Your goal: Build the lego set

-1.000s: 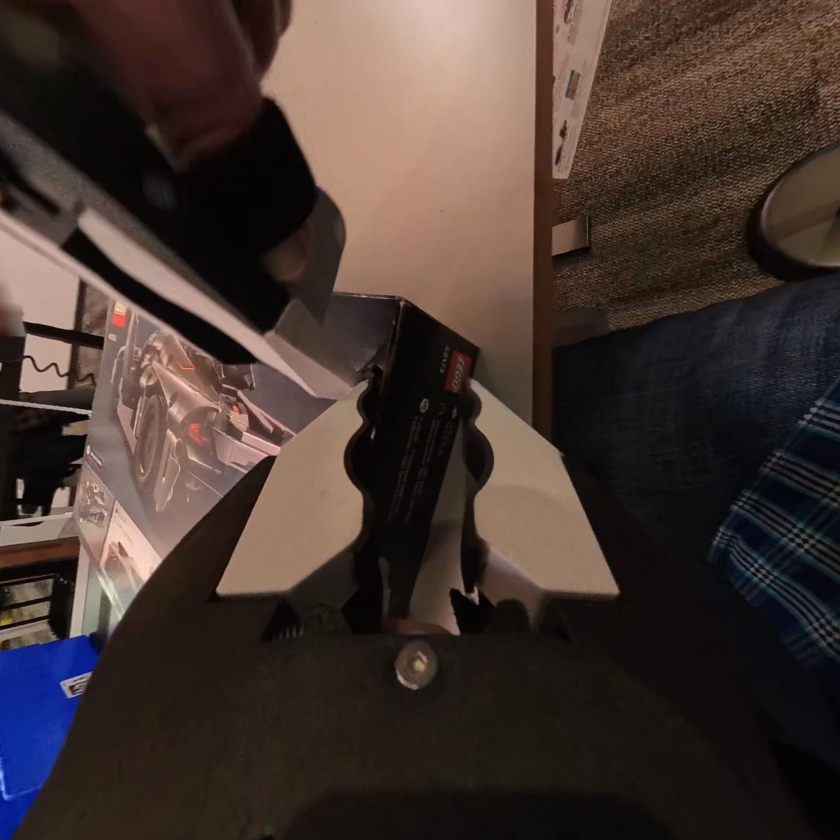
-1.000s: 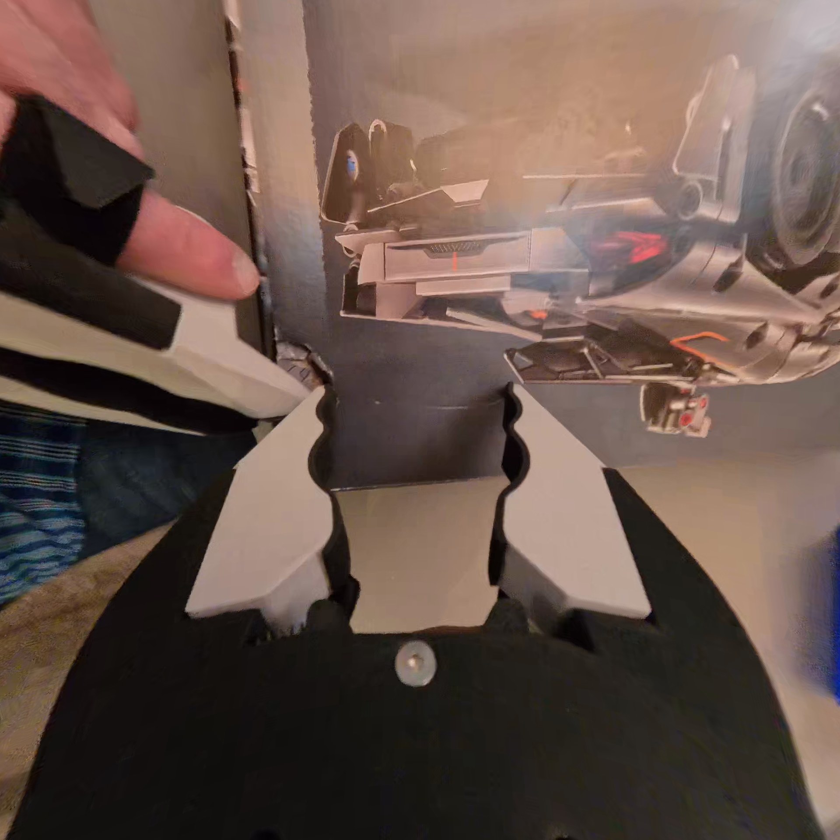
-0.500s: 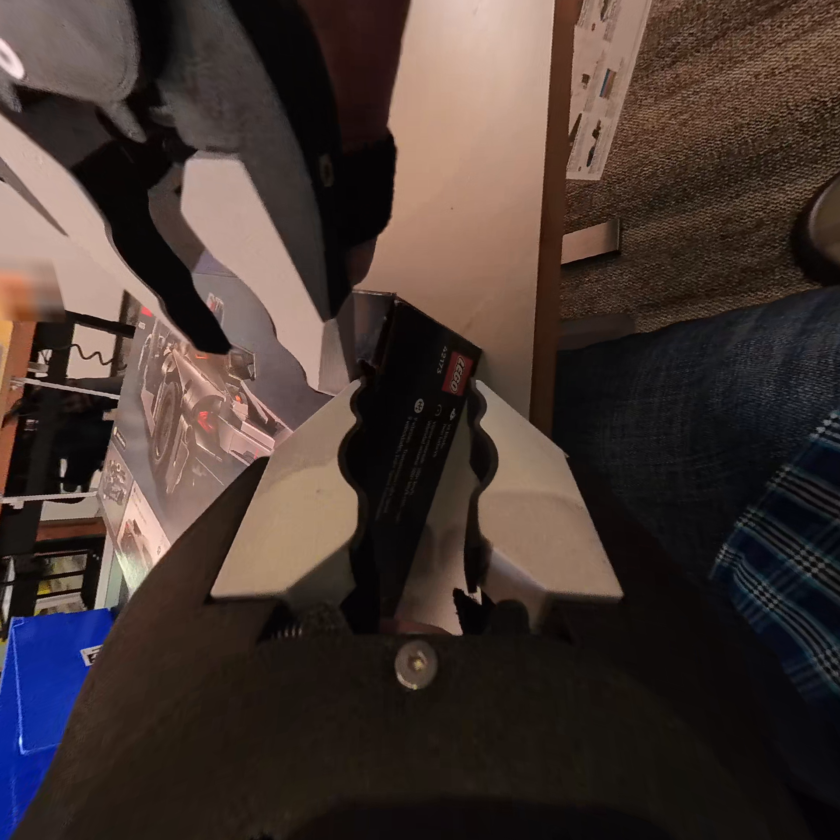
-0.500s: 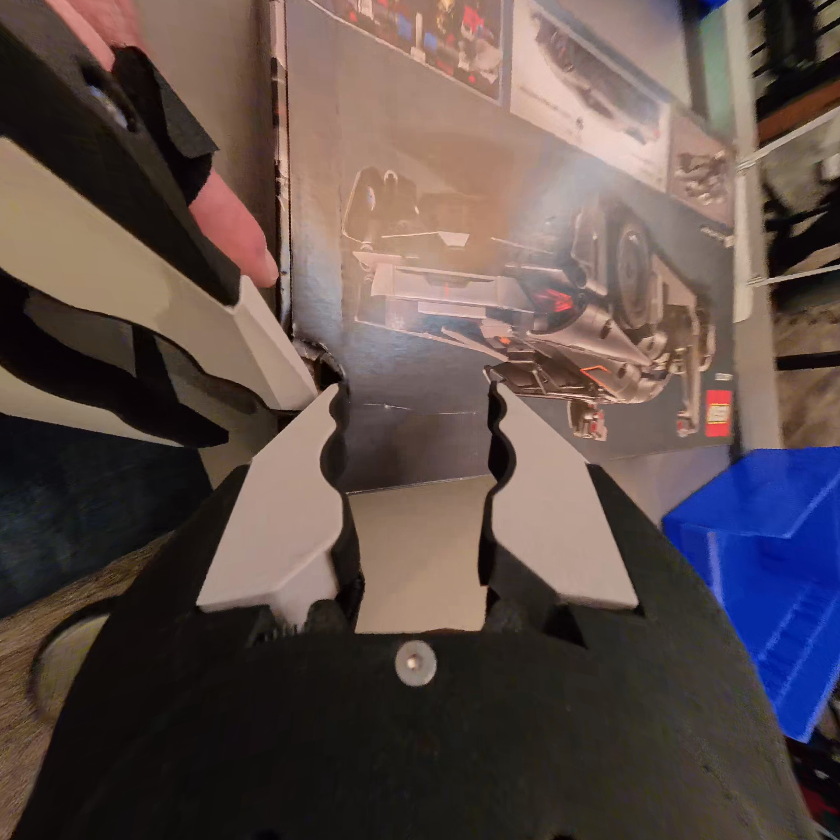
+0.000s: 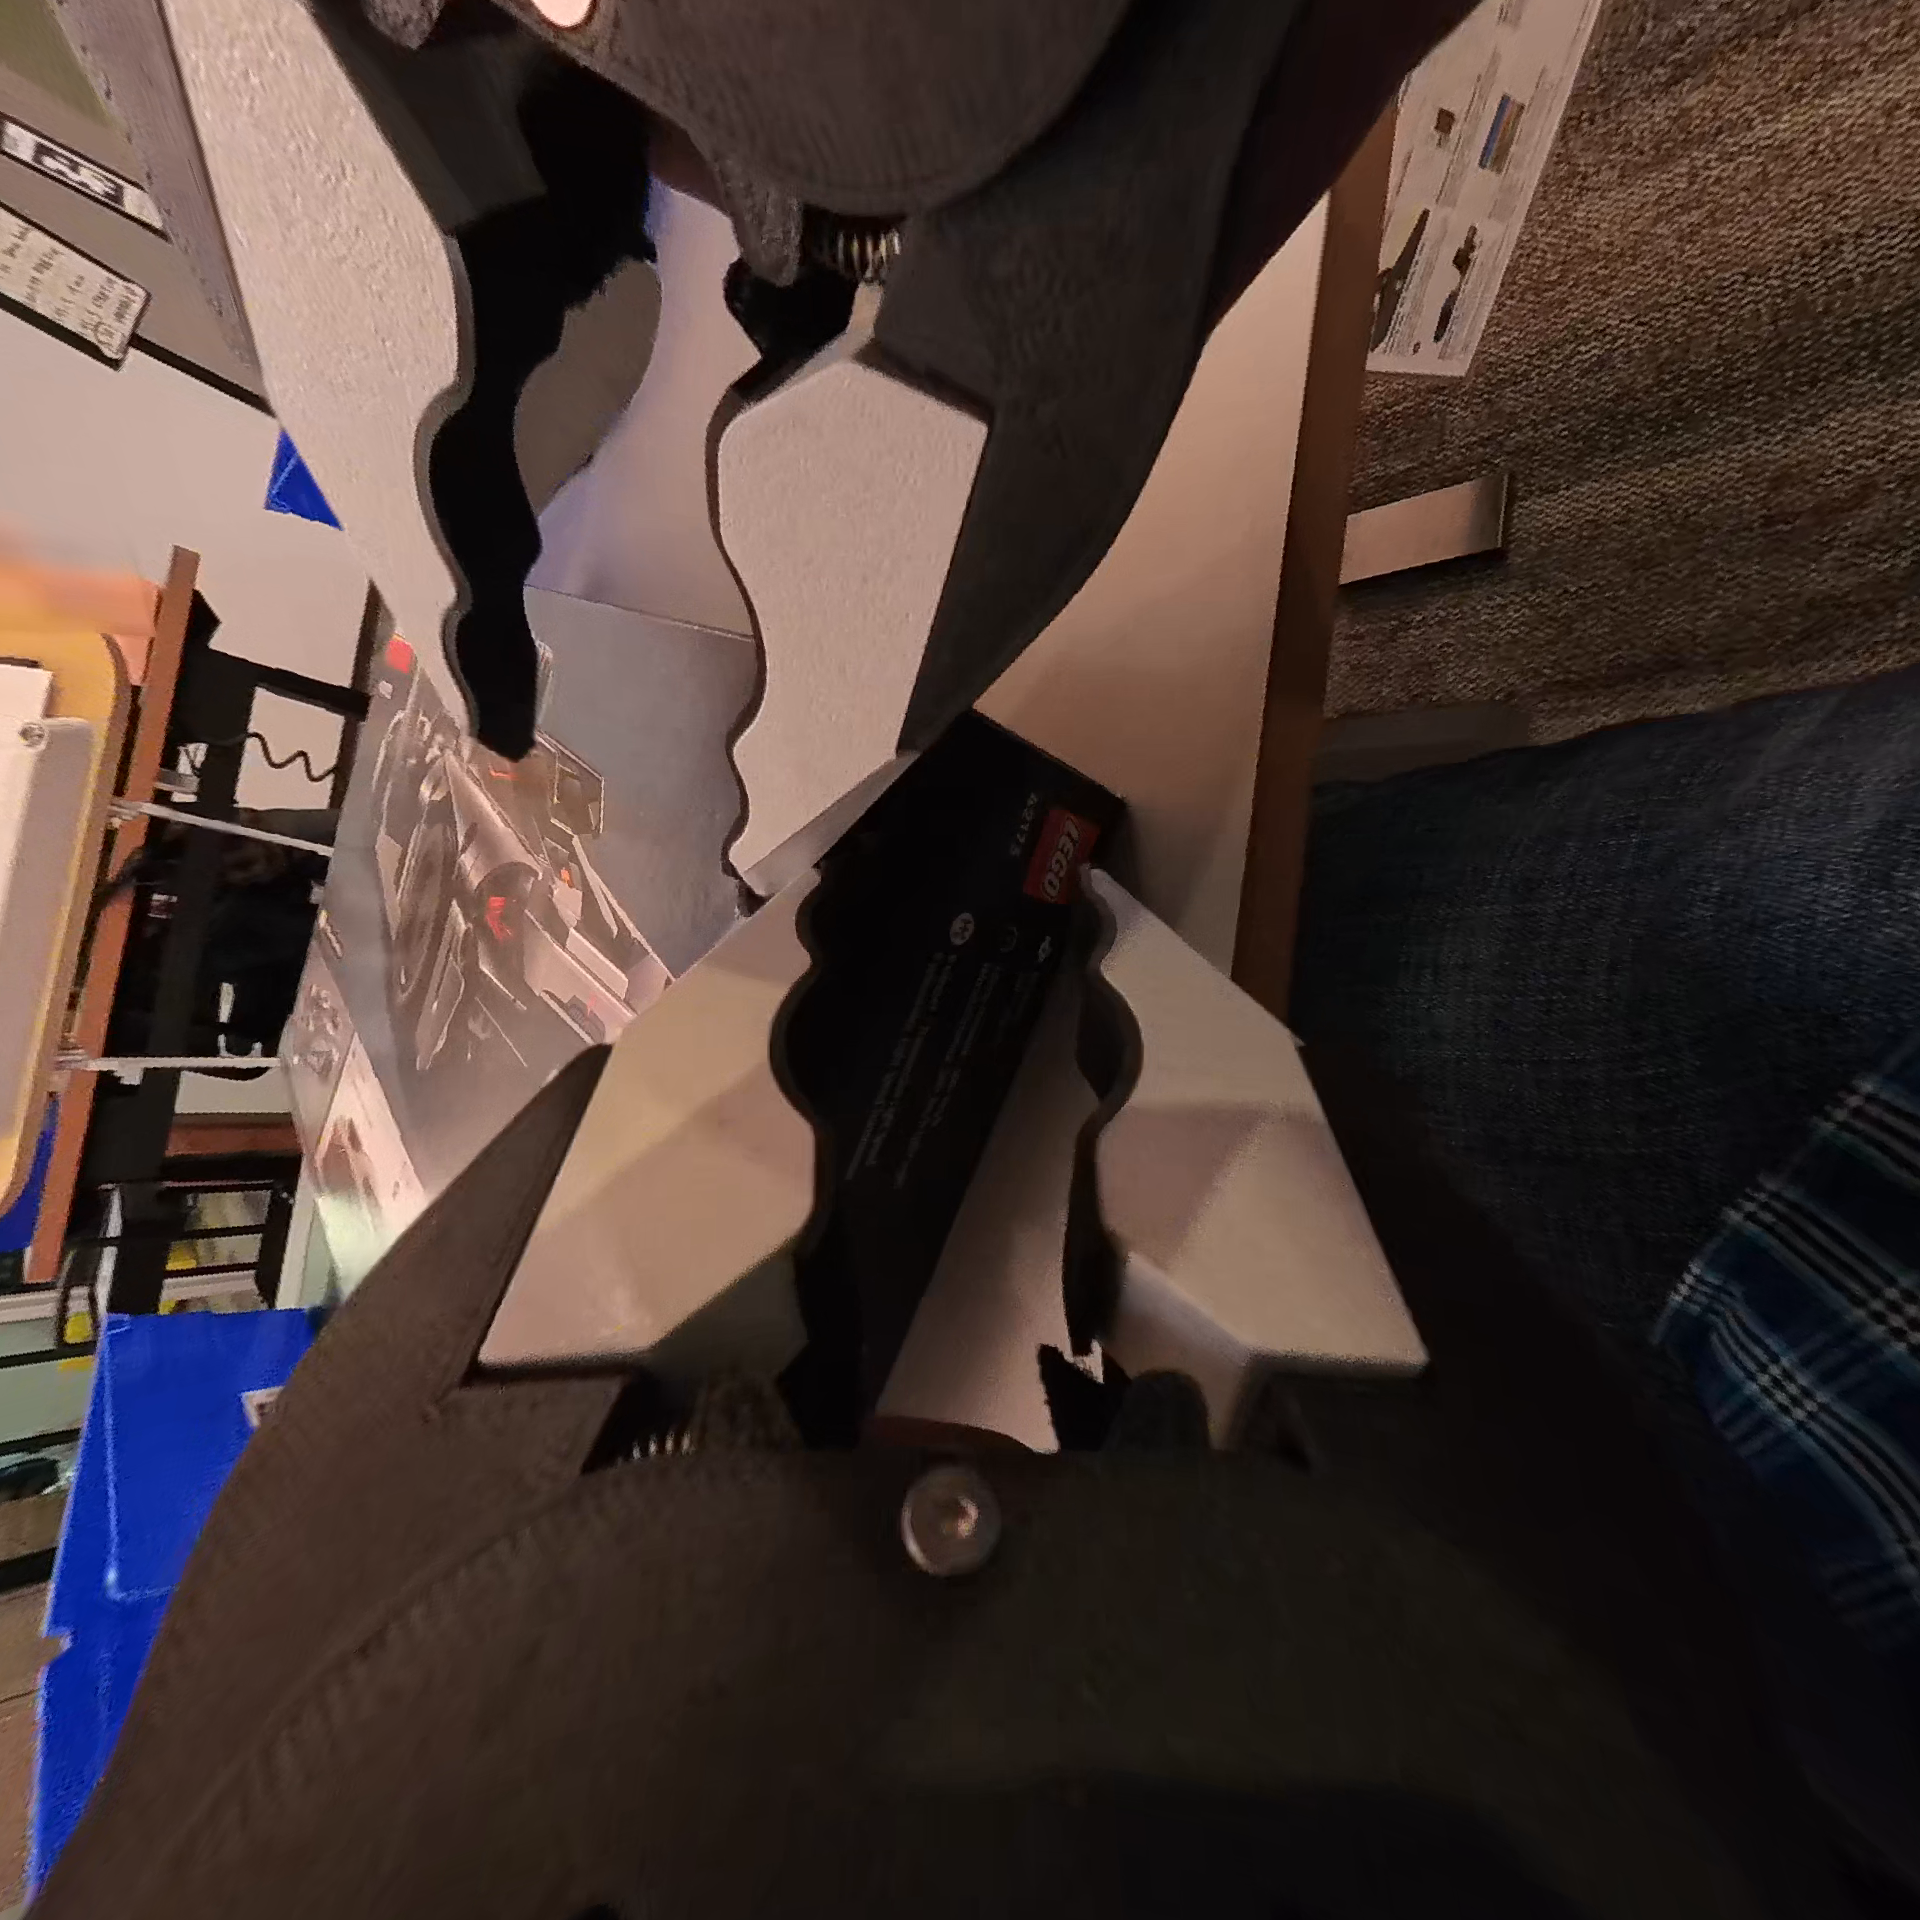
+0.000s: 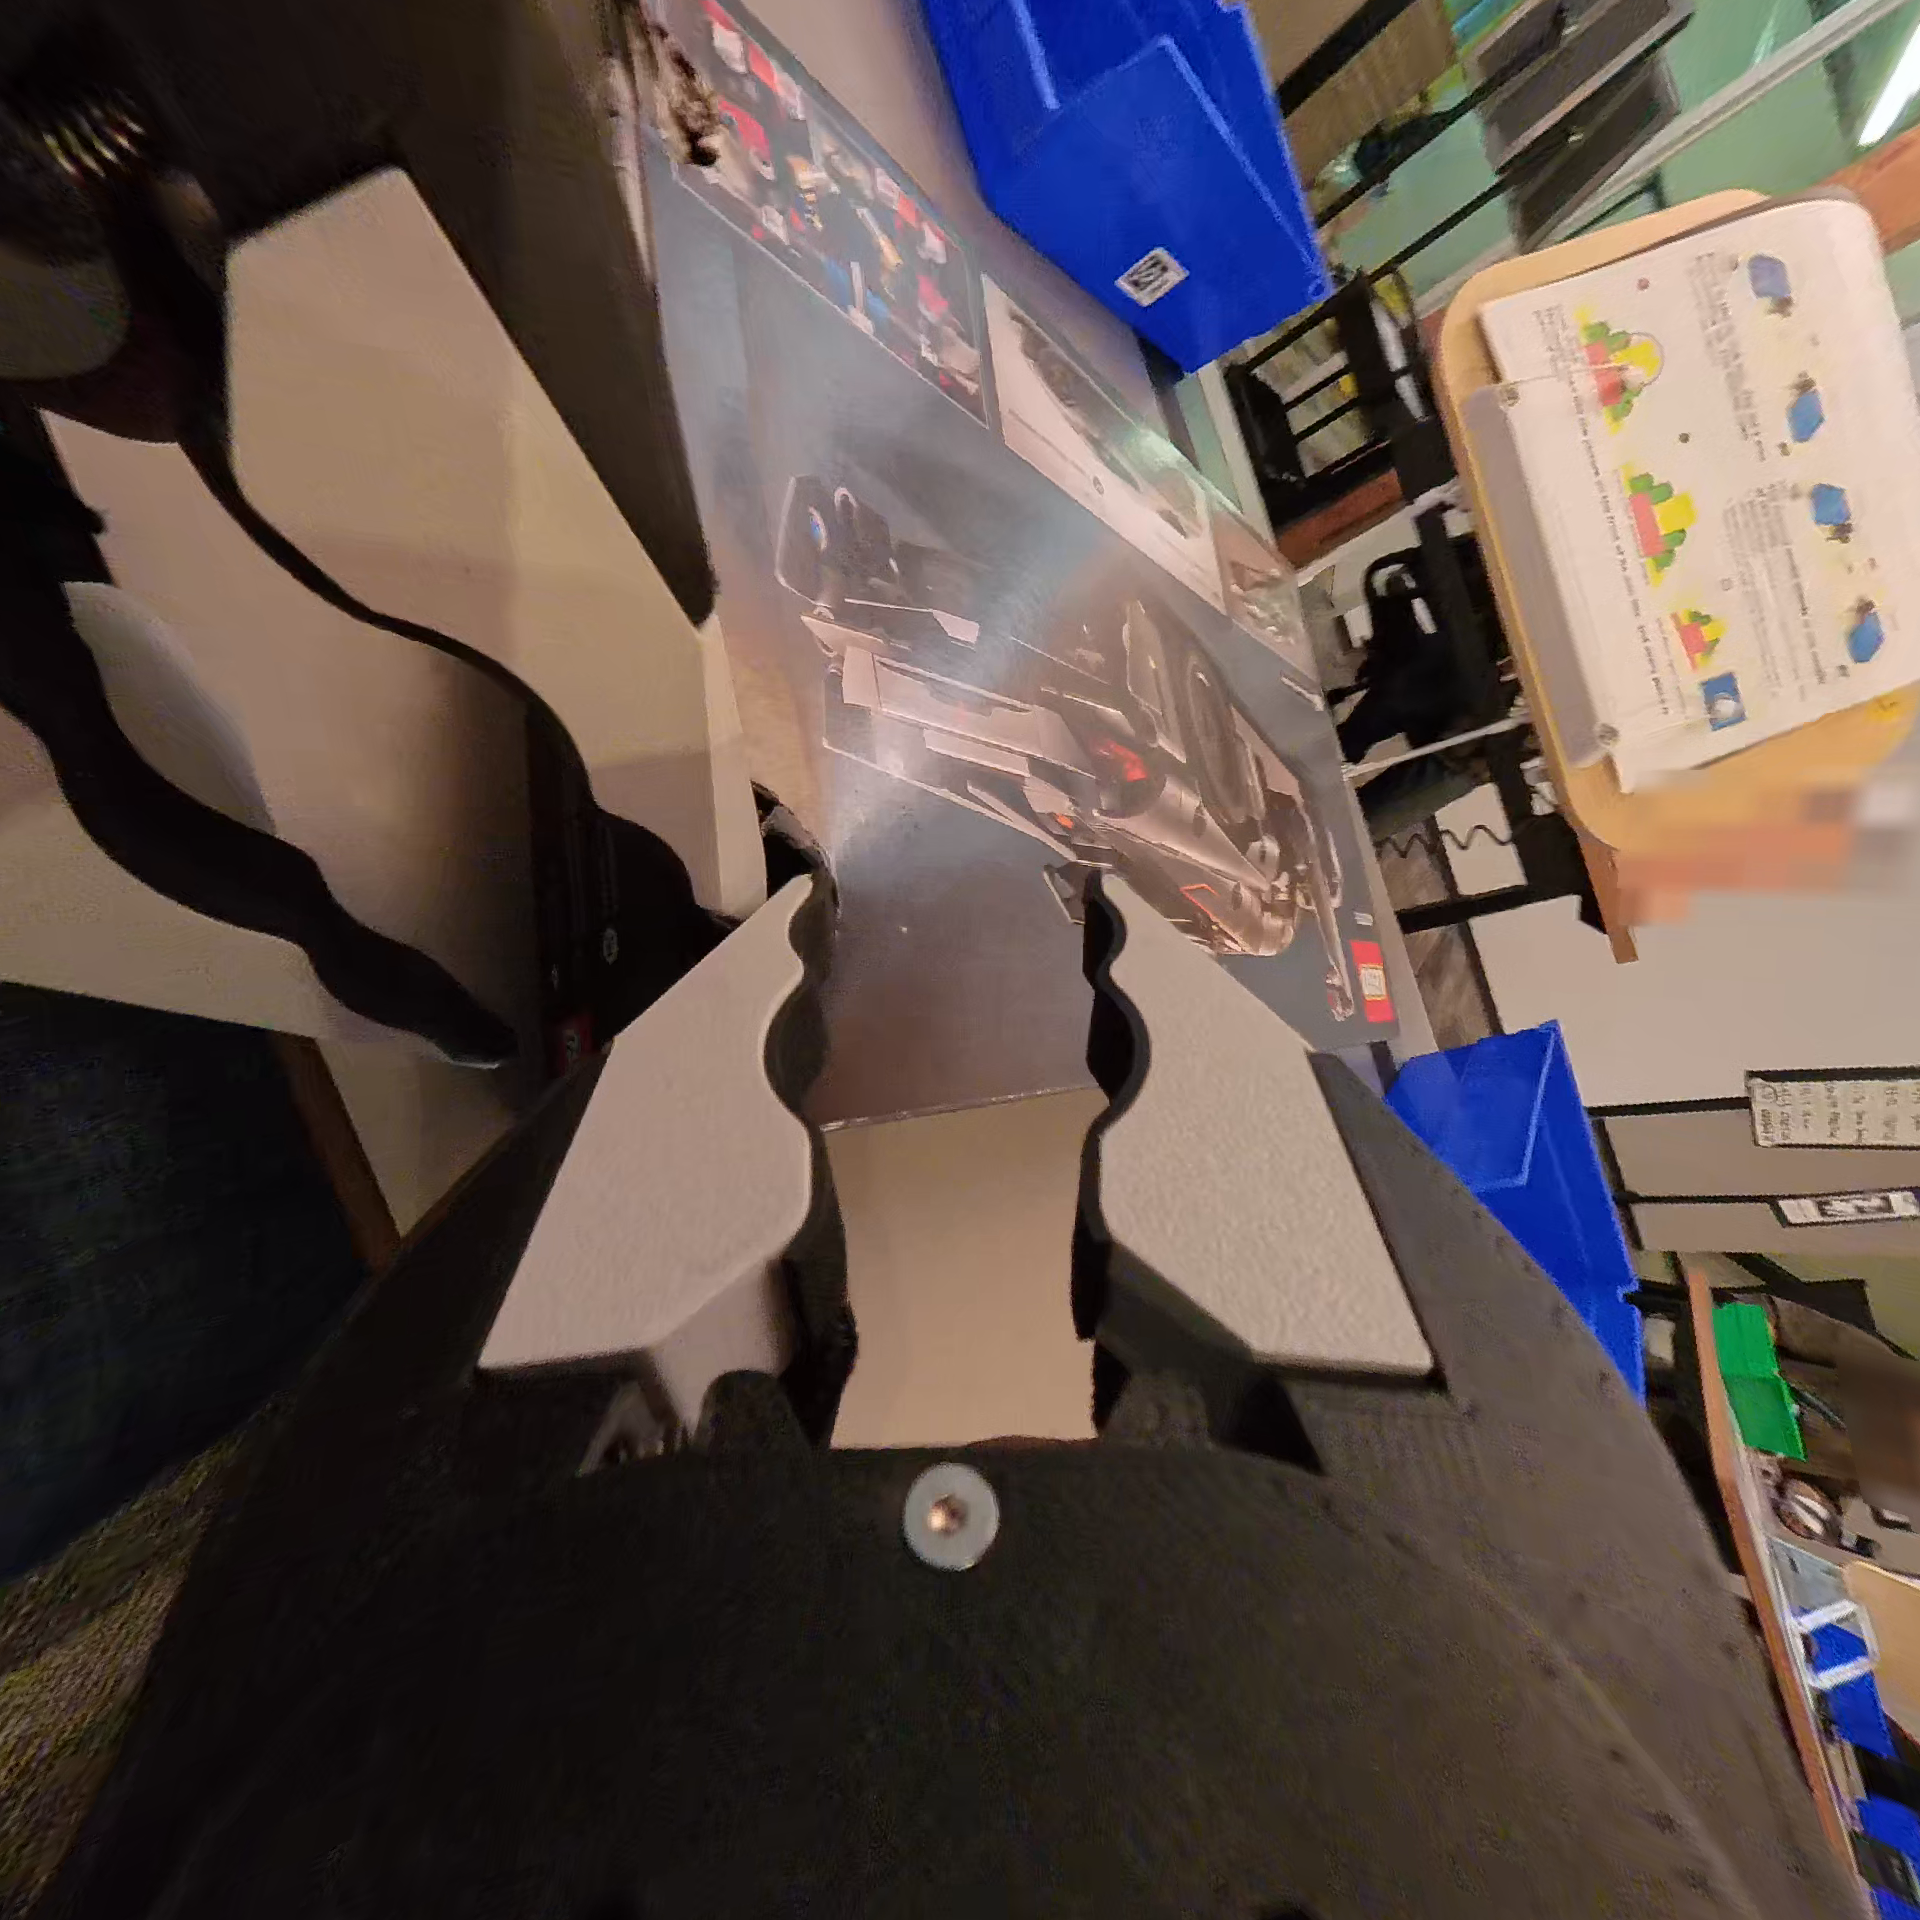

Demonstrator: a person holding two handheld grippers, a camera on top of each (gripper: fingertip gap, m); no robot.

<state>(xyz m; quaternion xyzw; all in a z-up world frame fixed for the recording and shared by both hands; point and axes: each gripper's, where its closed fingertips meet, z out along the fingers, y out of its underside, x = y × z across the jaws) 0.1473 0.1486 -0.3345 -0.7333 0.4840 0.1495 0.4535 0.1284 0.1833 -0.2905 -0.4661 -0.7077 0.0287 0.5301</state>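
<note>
The lego box (image 5: 935,1060) is grey with a car picture and has a black end. My left gripper (image 5: 951,883) is shut on that black end near the table's front edge. In the right wrist view the box face (image 6: 987,644) fills the middle, and its corner (image 6: 790,842) is torn. My right gripper (image 6: 951,883) is open, its fingertips at the box's near edge beside the torn corner. It also shows from the top of the left wrist view (image 5: 623,805), jaws apart over the box. The left gripper shows at the left of the right wrist view (image 6: 613,966).
The white table (image 5: 1195,540) ends at a brown edge, with carpet and a printed sheet (image 5: 1475,187) beyond. A person's jeans leg (image 5: 1610,935) is on the right. Blue bins (image 6: 1132,156) (image 6: 1507,1174) stand past the box. A board with a picture sheet (image 6: 1714,499) stands farther off.
The right gripper has swung round and come down over the box, still open. The left gripper keeps its hold on the box's black end.
</note>
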